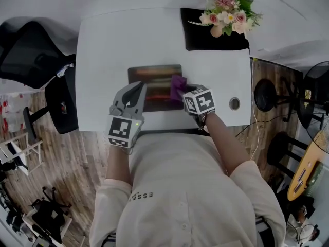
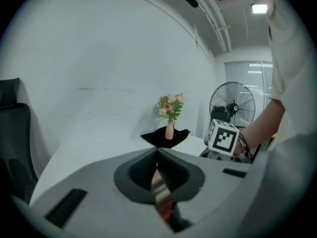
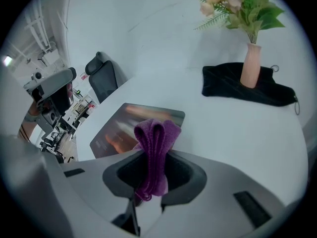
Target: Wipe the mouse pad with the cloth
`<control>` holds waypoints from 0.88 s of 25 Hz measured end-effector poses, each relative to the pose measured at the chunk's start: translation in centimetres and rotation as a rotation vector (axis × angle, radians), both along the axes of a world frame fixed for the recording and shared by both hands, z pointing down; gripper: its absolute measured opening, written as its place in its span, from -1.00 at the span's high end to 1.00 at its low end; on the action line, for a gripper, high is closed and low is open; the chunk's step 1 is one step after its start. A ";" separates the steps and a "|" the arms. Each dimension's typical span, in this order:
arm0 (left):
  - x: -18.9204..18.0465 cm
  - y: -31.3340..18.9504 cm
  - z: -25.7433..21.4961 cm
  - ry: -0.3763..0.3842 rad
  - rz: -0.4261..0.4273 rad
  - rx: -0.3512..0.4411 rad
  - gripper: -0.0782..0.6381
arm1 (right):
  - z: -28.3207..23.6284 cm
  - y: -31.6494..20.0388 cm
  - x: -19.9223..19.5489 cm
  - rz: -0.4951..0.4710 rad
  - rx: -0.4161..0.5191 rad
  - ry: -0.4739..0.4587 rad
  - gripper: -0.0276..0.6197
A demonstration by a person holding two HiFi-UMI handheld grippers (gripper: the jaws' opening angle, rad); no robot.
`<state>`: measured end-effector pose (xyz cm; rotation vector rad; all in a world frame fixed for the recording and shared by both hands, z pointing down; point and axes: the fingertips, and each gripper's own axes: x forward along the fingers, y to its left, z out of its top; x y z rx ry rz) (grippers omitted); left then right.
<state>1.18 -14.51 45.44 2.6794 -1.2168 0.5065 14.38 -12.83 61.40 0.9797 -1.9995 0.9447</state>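
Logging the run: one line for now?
left hand-held gripper: shut on mouse pad | right hand-held gripper: shut on cloth, over pad

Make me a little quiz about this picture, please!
1. True or false: the cloth is green.
2. Which gripper holds the cloth?
3. The flowers stand: A) at the far edge of the table, B) on the floor, C) on a chair.
Key: 1 false, it is purple. 2 the right gripper. 3 A.
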 end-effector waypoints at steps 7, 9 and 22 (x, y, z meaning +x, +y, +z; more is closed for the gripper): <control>1.3 1.9 0.0 -0.014 -0.009 0.009 0.78 | 0.0 0.6 3.3 0.039 -0.006 0.037 0.60; 1.6 2.4 -0.4 -0.021 0.008 0.020 0.78 | -0.2 0.7 3.9 0.047 -0.005 0.061 0.60; -4.2 2.1 -1.9 -0.043 0.037 0.052 0.78 | -4.4 0.2 -3.8 0.022 0.042 -0.006 0.60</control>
